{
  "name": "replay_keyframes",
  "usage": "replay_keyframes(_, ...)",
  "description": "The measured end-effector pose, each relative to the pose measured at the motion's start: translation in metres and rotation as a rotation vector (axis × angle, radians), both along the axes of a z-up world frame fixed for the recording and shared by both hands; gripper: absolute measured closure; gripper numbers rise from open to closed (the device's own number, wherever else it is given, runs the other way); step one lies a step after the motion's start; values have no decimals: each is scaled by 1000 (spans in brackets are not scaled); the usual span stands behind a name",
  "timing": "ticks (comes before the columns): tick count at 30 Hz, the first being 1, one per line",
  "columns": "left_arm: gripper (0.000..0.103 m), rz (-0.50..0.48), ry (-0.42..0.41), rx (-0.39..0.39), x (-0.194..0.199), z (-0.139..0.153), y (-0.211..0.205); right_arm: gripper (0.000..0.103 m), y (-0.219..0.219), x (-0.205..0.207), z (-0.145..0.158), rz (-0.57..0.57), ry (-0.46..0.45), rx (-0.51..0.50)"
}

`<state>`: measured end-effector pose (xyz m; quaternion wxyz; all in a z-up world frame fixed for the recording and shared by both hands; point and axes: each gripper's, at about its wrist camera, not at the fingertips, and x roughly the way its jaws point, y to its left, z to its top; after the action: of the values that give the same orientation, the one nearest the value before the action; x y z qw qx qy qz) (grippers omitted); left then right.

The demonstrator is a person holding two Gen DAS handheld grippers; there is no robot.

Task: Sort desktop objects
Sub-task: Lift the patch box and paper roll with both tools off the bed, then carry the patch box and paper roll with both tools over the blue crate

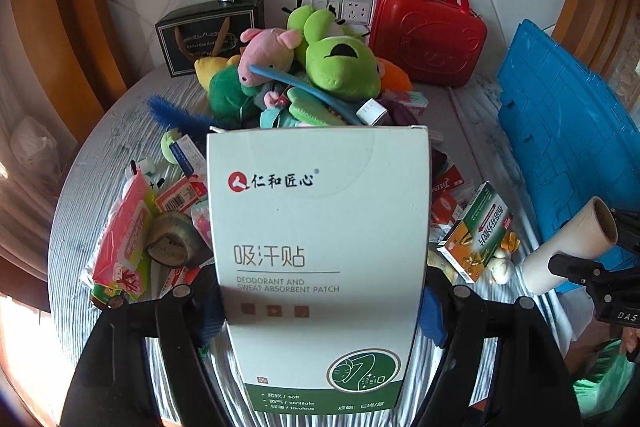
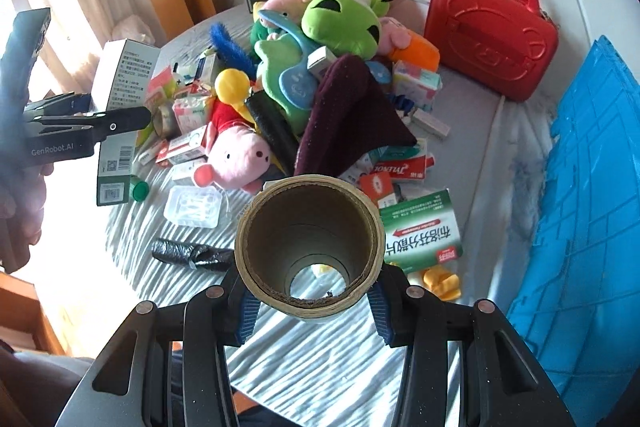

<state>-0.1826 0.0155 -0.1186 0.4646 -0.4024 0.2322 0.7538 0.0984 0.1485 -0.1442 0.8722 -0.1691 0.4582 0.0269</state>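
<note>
Above the cluttered table point(image 2: 328, 347), the white patch box point(image 1: 320, 259) is clamped in the left gripper point(image 1: 320, 311), and a cardboard roll point(image 2: 308, 247) is clenched in the right gripper point(image 2: 312, 301); both are clear of the pile. A carry-off step is judged in hand. Next, each item needs a destination, perhaps the blue crate point(image 2: 580, 195) at the right.

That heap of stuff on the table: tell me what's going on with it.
A person is sorting it with a handheld gripper in each hand. The left gripper is clamped on a white and green sweat-patch box, held up above the clutter. The right gripper grips a cardboard roll. Plush toys, medicine boxes and a red case are on the striped tablecloth.
</note>
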Motion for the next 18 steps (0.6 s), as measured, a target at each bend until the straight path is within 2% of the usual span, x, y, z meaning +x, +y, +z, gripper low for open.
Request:
replay_keyframes(9, 28, -44, 74, 66, 52, 45, 15, 58, -15, -17, 39, 36, -65, 17)
replay_keyframes(18, 28, -86, 135, 99, 99, 75, 34, 58, -40, -37, 77, 42, -125, 62)
